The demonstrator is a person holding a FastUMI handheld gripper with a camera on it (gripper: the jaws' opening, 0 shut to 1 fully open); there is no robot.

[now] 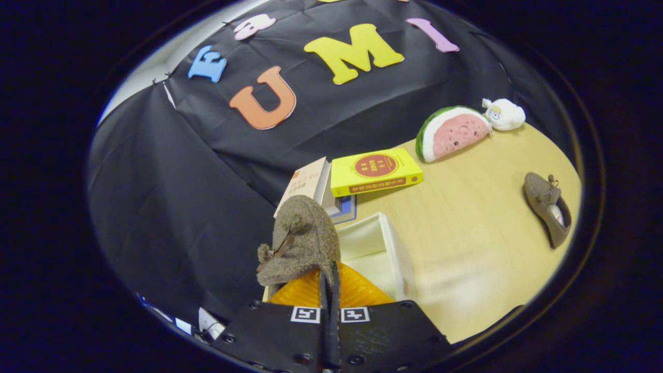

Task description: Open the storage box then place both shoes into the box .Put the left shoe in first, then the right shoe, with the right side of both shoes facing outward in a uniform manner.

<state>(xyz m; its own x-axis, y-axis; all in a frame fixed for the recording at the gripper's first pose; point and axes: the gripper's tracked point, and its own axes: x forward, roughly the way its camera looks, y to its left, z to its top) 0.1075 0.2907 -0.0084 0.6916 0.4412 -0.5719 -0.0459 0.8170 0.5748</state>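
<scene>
Gripper (329, 290): fingers pinched together on the edge of the held shoe (299, 243).
Held shoe: brown, fuzzy, bow on top; raised just ahead of the fingers, above the box.
Storage box (386, 248): white, open, directly beyond the fingers on the wooden table (476, 233).
Second shoe (548, 207): brown, well apart, across the table.
Books (374, 171): yellow one and another, just behind the box.
Plush toys: watermelon (451, 132), small white one (503, 114) beside it.

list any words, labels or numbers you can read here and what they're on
None can be read.
Yellow book: round emblem and spine print, too blurred.
Pale book: cover print, too small.
Gripper, shut on the brown shoe: two square coded markers, no words.
</scene>
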